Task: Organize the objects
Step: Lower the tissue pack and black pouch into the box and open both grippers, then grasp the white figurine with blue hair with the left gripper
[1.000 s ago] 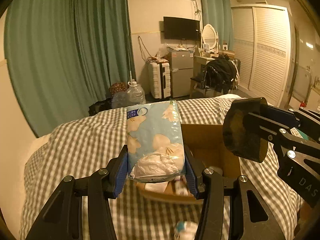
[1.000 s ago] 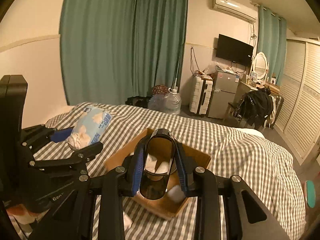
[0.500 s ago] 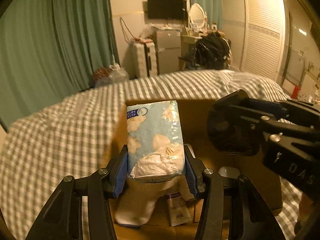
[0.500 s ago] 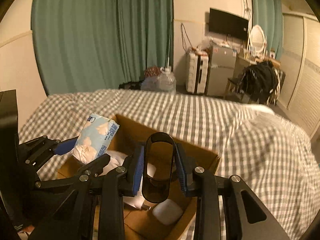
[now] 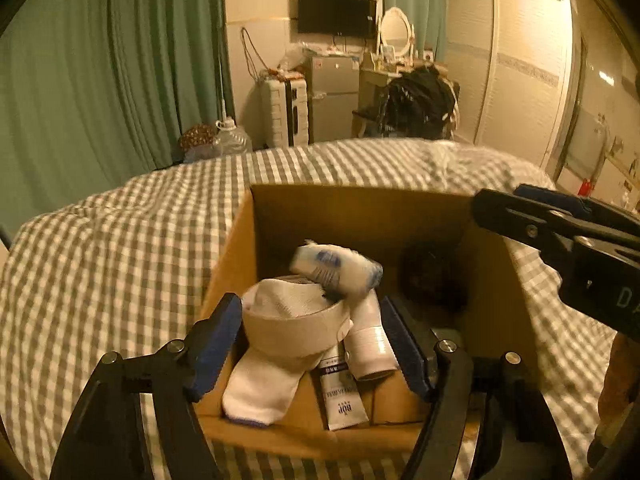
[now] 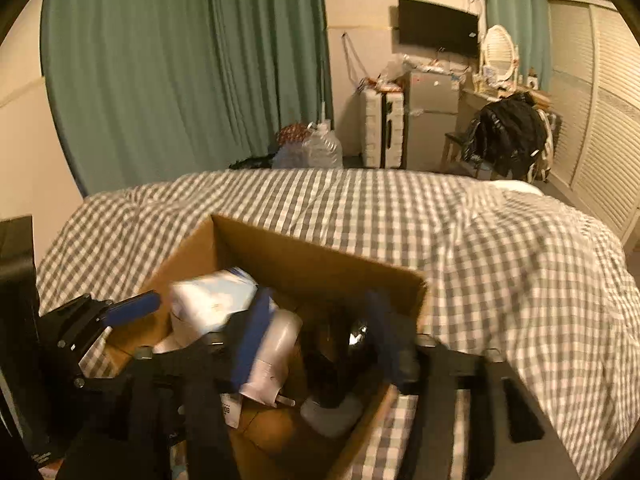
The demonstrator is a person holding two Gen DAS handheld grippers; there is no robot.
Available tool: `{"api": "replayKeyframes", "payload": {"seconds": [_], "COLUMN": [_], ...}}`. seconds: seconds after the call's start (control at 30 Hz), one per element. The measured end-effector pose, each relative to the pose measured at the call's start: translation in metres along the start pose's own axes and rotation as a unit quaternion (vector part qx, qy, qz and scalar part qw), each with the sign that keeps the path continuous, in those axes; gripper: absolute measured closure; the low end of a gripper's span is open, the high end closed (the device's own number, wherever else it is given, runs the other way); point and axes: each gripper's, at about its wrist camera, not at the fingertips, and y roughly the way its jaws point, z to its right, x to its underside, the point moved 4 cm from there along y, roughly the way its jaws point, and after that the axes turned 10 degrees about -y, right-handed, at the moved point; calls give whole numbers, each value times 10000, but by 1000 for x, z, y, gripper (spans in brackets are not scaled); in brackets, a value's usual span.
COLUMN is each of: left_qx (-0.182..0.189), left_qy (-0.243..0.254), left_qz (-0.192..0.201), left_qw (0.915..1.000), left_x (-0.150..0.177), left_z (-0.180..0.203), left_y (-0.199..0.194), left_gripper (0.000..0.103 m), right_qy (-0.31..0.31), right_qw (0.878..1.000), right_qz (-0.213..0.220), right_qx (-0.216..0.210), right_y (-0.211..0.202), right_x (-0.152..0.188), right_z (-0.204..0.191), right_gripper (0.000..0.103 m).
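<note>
An open cardboard box [image 5: 240, 248] sits on the checked bed. My left gripper [image 5: 310, 320] hangs over its near edge with jaws opening and nothing pressed between the pads. The blue-and-white tissue pack [image 5: 336, 270] is blurred, loose inside the box; it also shows in the right wrist view as the tissue pack [image 6: 212, 296]. My right gripper [image 6: 320, 300] is over the box too, jaws opening. The dark glossy container [image 6: 340, 344] lies low between its fingers, free of the pads. In the left wrist view the dark container [image 5: 434, 280] rests by the box's far right wall.
The box also holds a white sock with a beige cuff [image 5: 280, 328], a white bottle [image 5: 370, 340] and a tube [image 5: 342, 400]. The grey-checked bedspread [image 6: 500, 264] surrounds the box. Green curtains, a suitcase, a small fridge and a chair stand beyond the bed.
Both grippers came down over the box and their jaws widened. The tissue pack left the left gripper and the dark container left the right gripper; both are now inside the box.
</note>
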Motion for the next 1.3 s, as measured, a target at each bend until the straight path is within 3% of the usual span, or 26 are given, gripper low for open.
{"api": "replayKeyframes", "payload": {"seconds": [0.2, 0.3, 0.5, 0.63, 0.77, 0.9, 1.1, 1.3], "left_qx": [91, -31, -107, -267, -413, -541, -683, -589], "left_qy": [-238, -299, -564, -638, -663, -700, -507, -217], "left_qz": [301, 500, 743, 877, 892, 739, 193, -213], "left_qw": [9992, 9983, 9956, 9937, 9929, 9933, 9962, 9978], "left_x": [-11, -18, -8, 12, 37, 64, 104, 136], "left_z": [0, 3, -13, -25, -31, -35, -35, -24], "left_y": [-64, -98, -148, -167, -170, -149, -93, -57], "left_gripper": [21, 5, 3, 1, 0, 0, 0, 0], "right_qy": [-167, -231, -362, -345, -253, -170, -13, -58], "right_qw": [9992, 9979, 9952, 9956, 9969, 9986, 9988, 9956], "right_qz": [256, 463, 698, 678, 580, 316, -68, -619], "right_qx": [254, 386, 590, 553, 474, 384, 484, 699], "right_y": [-66, -110, -178, -200, -199, -172, -127, -86], "right_x": [-11, -16, -11, 8, 35, 68, 105, 131], "right_z": [-3, -7, -20, -31, -39, -47, -42, -42], "right_gripper": [40, 37, 25, 14, 12, 11, 11, 11]}}
